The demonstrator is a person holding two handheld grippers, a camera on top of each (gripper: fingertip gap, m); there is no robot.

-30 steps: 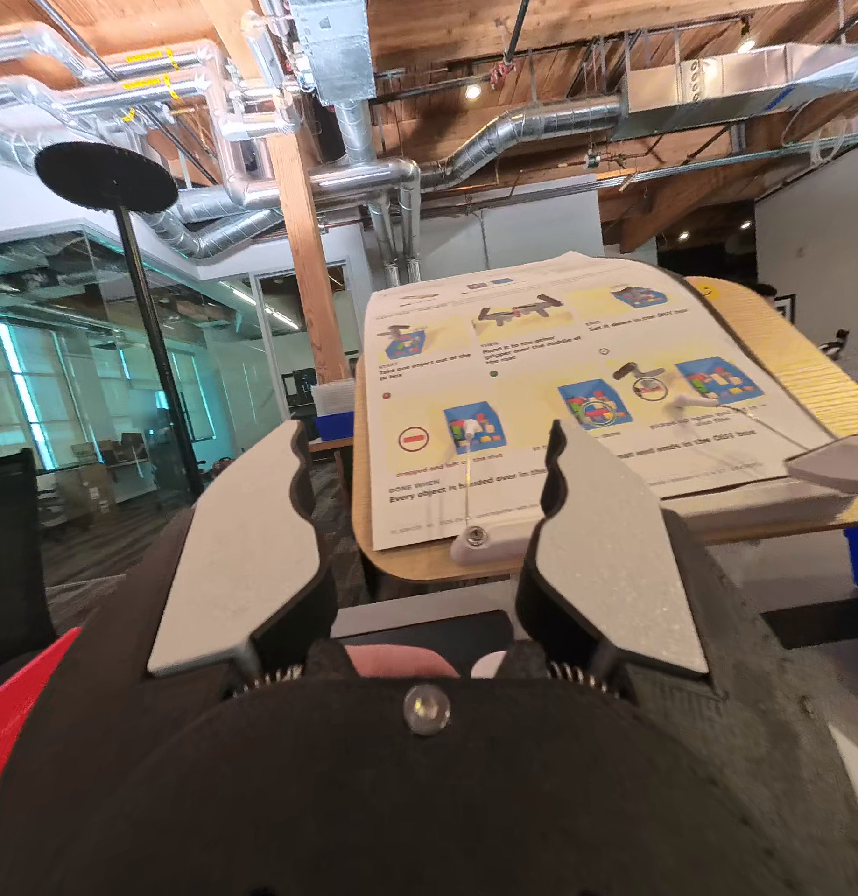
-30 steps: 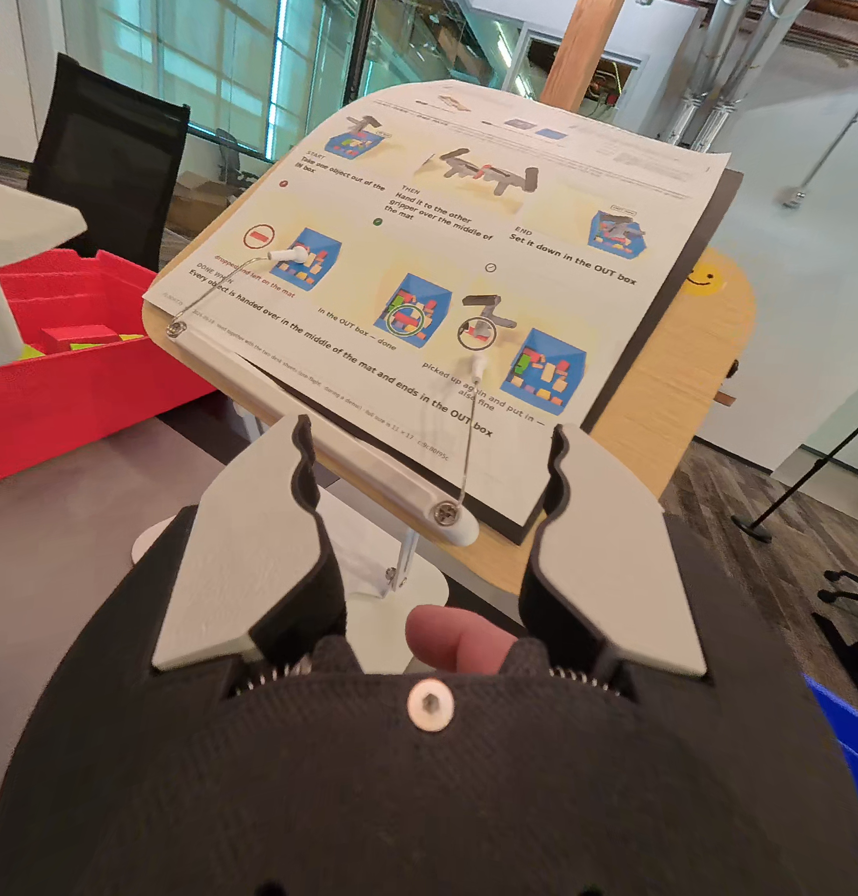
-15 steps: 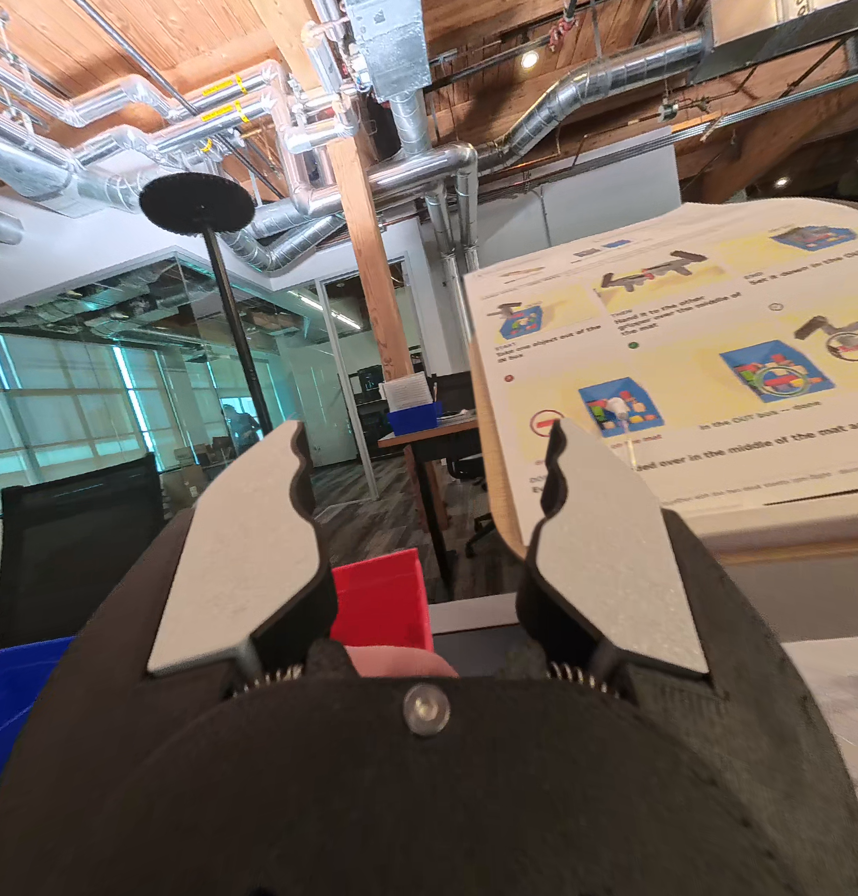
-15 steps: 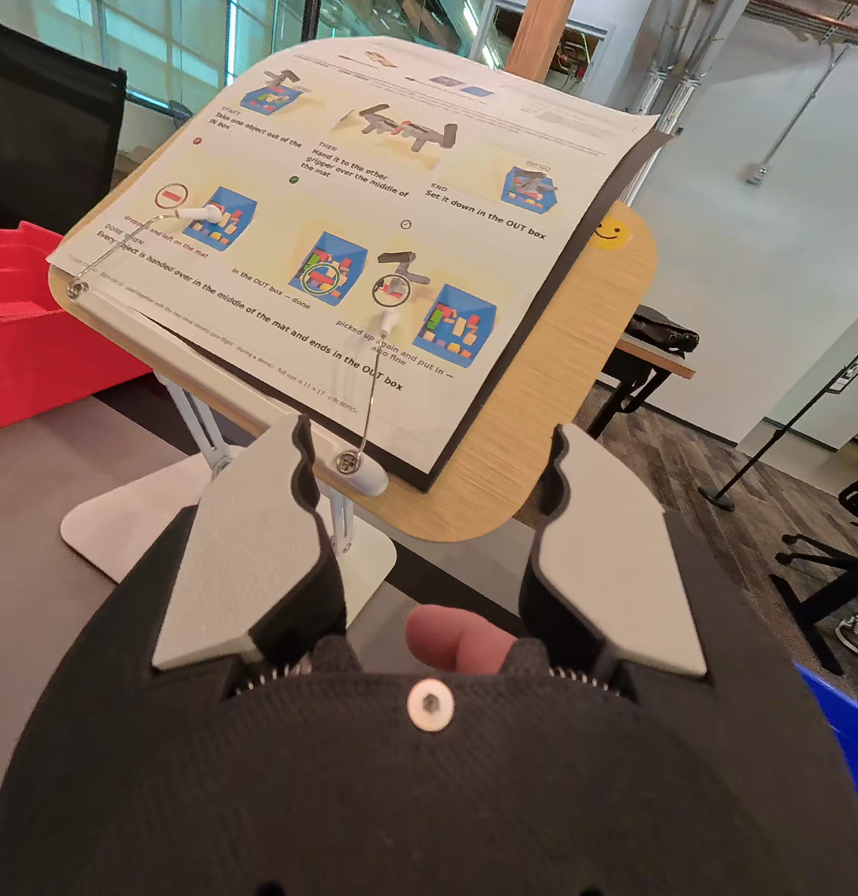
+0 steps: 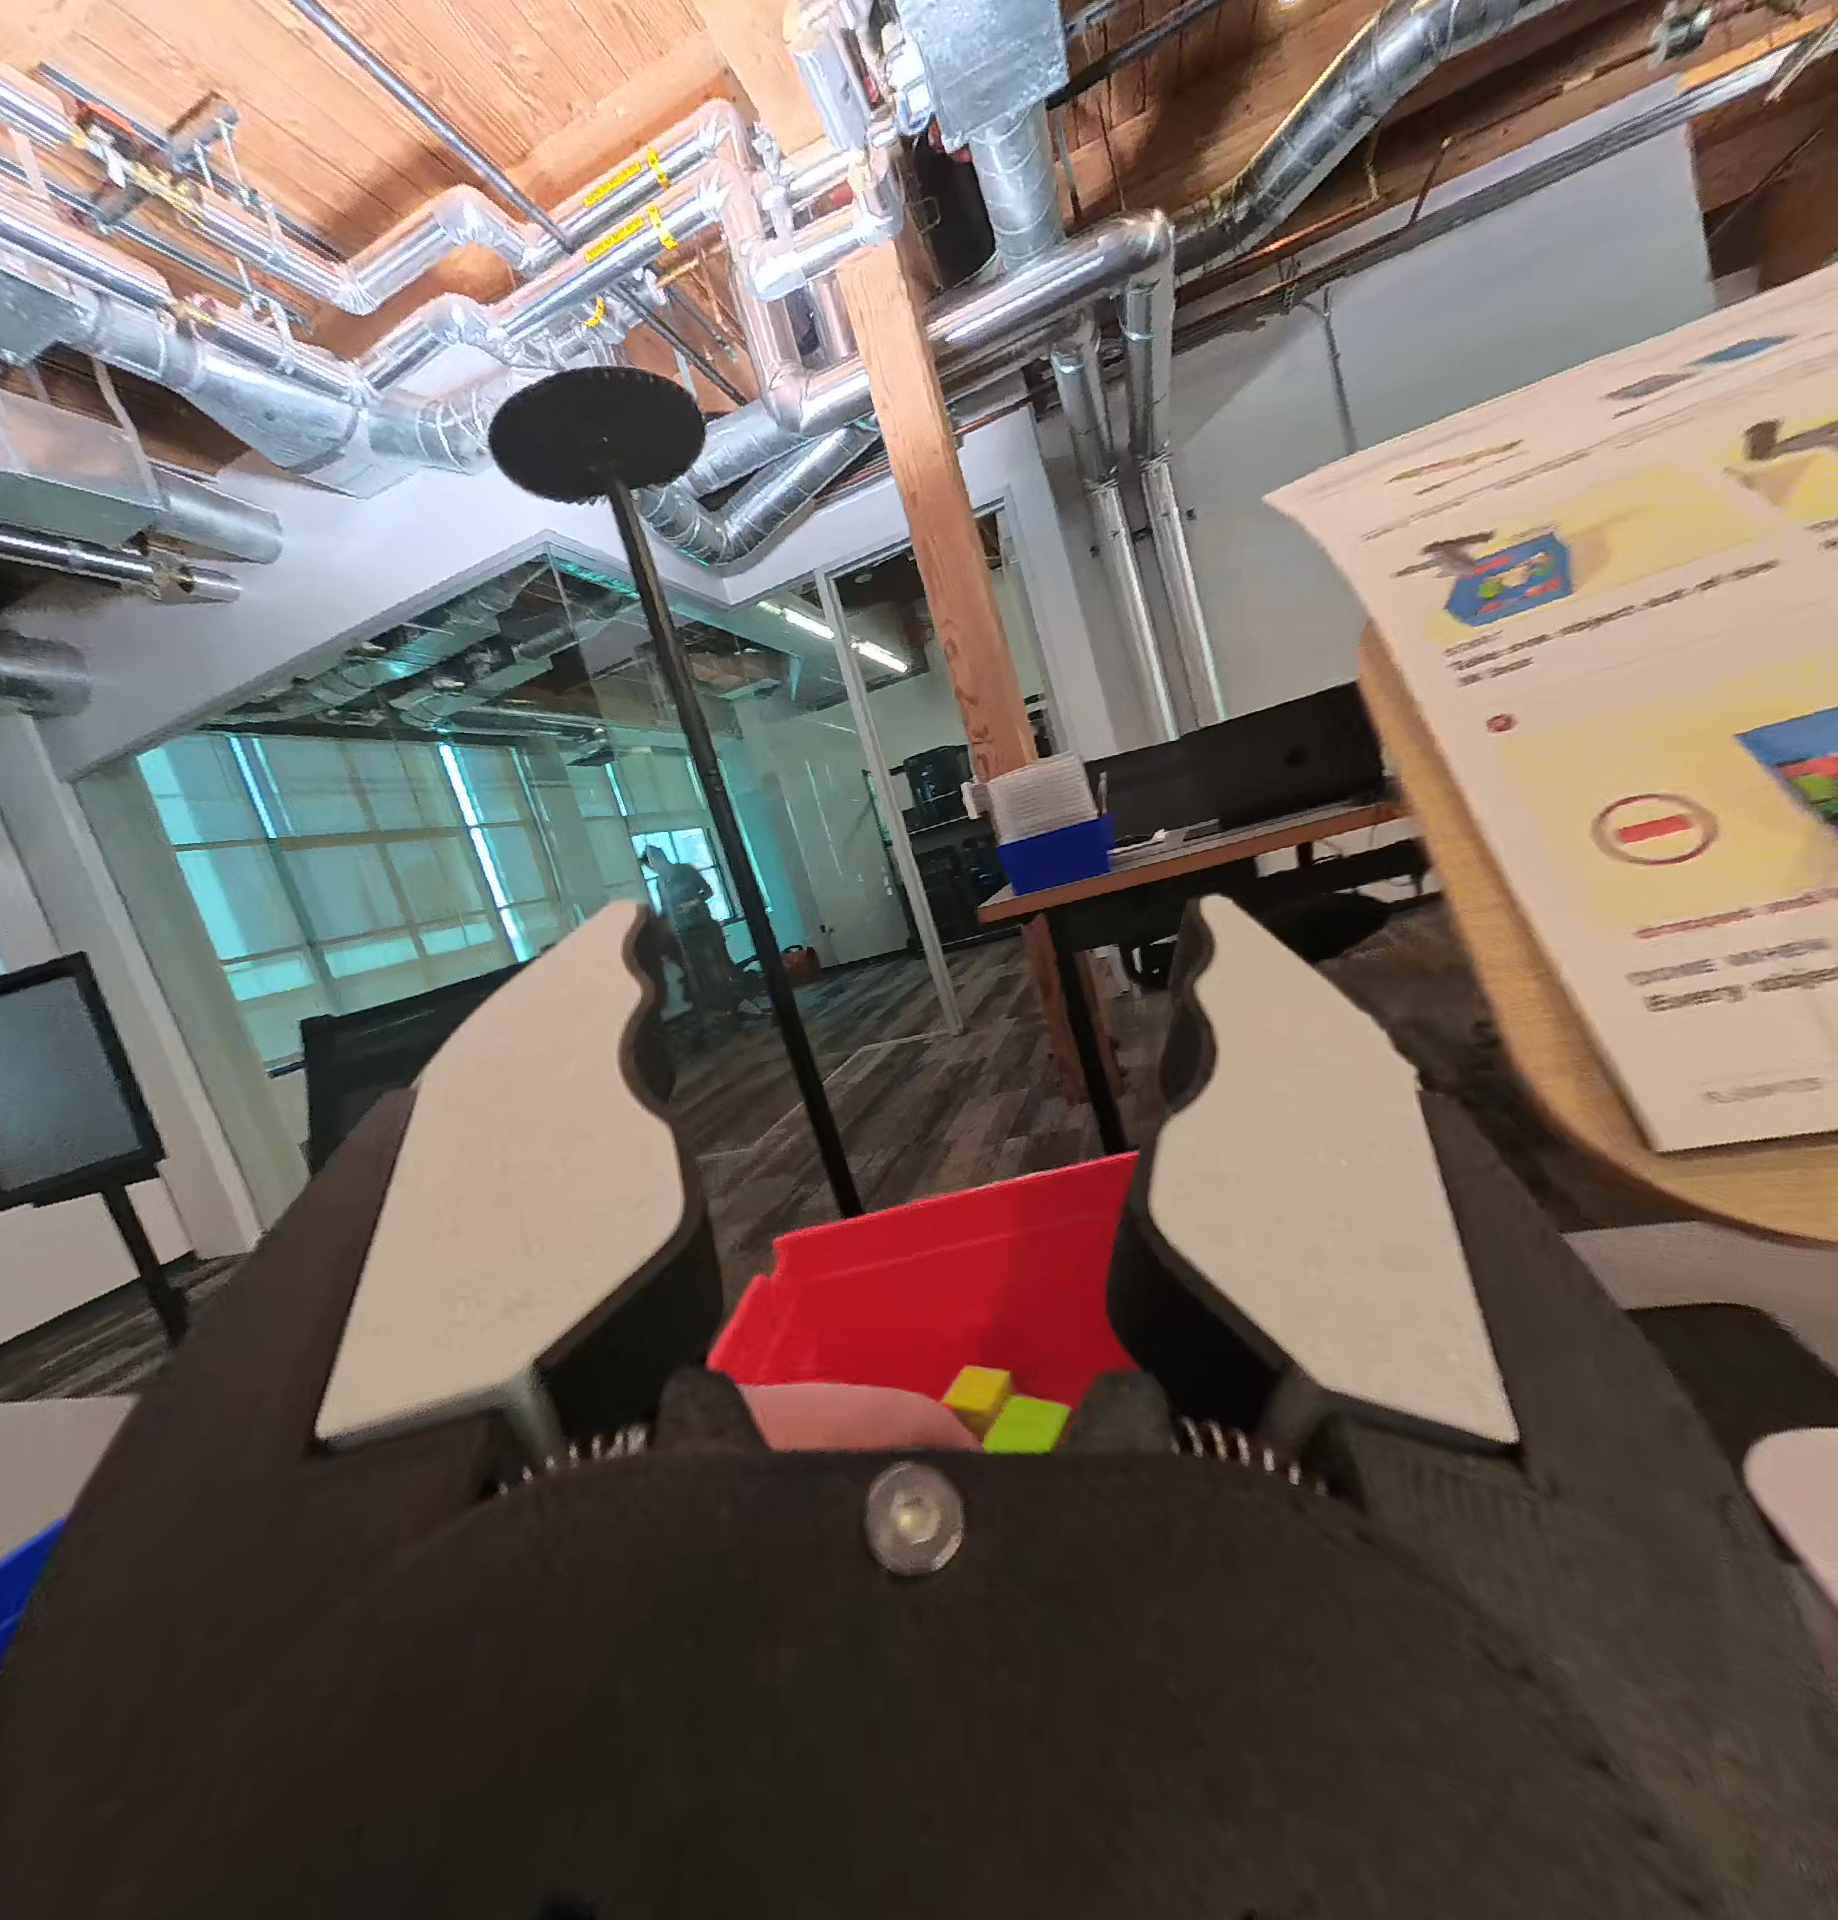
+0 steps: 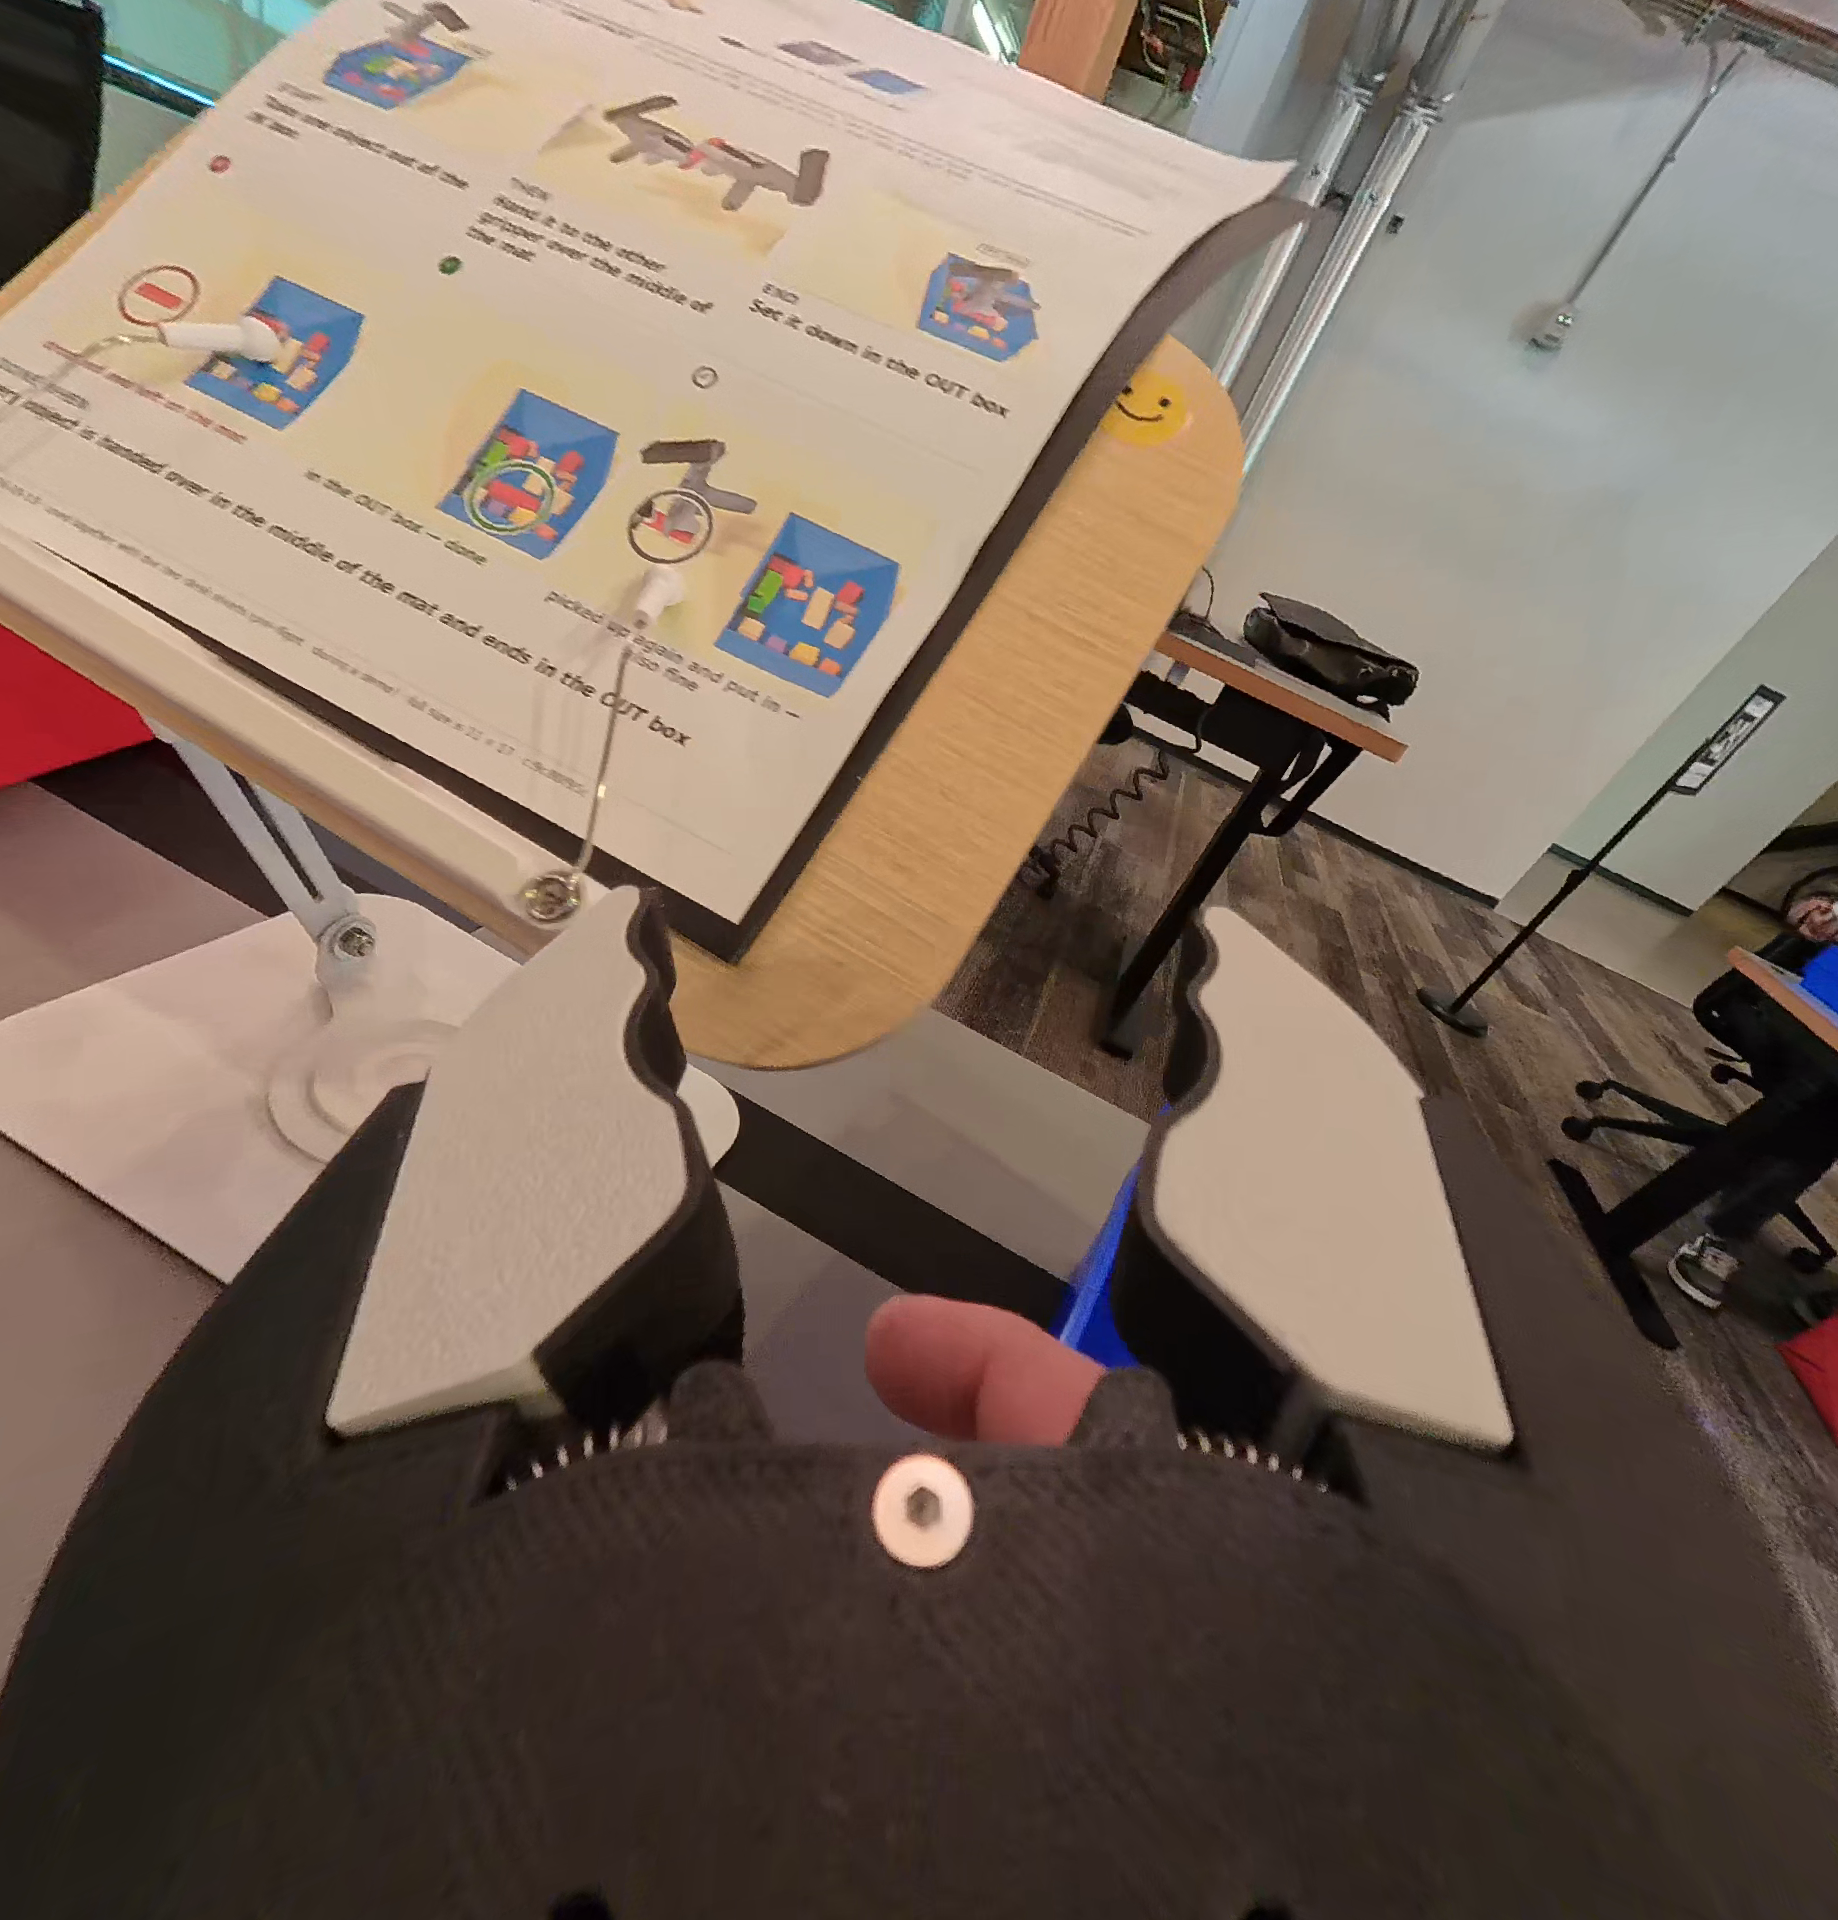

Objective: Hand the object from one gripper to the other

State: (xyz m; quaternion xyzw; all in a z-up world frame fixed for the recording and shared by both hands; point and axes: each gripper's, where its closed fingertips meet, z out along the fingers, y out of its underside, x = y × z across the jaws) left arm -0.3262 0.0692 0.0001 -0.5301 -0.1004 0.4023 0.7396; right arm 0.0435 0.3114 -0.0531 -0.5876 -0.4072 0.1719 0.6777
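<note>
Two grippers, and neither has anything in it. The left gripper (image 5: pixel 915 935) has its jaws spread wide, with only the room beyond showing between the fingertips; the right gripper (image 6: pixel 925 935) is just as wide open, its gap looking onto the tan board of a document stand (image 6: pixel 1008 831) and the floor behind it.

Nothing of the handover looks done, judging by how things lie. The objects to be passed sit in a red bin (image 5: pixel 946 1288) low between the left gripper's fingers and well below their tips; a yellow block (image 5: pixel 979 1390) and a lime-green block (image 5: pixel 1025 1425) show inside it, touching each other. A fingertip (image 5: pixel 842 1415) of the person hides whatever else the bin holds.

The instruction sheet (image 6: pixel 541 343) clipped to the stand fills much of the right view, and a sliver of blue bin (image 6: pixel 1102 1278) shows beside the right gripper's right finger, near the worktop (image 6: pixel 84 1382).

Everything is left, I judge: reaching down into the red bin, closing on a block, lifting it clear, meeting the other gripper, and releasing once that one has it.
</note>
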